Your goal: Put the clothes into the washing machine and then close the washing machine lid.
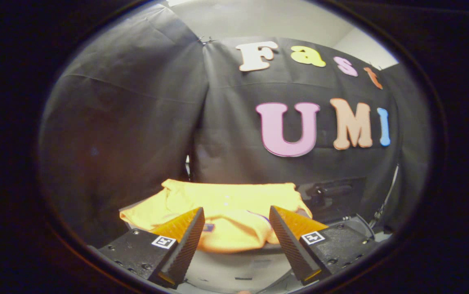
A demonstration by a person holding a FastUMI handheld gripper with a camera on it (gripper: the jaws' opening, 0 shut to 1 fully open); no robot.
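A yellow garment (pixel 226 200) lies spread on a pale surface just ahead of my fingers, its near hem reaching between them. My gripper (pixel 236 214) is open, the two fingers wide apart and holding nothing. One fingertip (pixel 193 220) and the other fingertip (pixel 279 220) hover over the near part of the cloth. Right of the garment a dark machine part with a handle-like bar (pixel 332 192) shows against the booth wall; whether it is the washing machine I cannot tell.
The black cloth wall (pixel 136 122) hangs close behind the garment. The pale surface (pixel 234 269) continues under my fingers. A curved dark rim (pixel 361 222) sits beyond the right finger.
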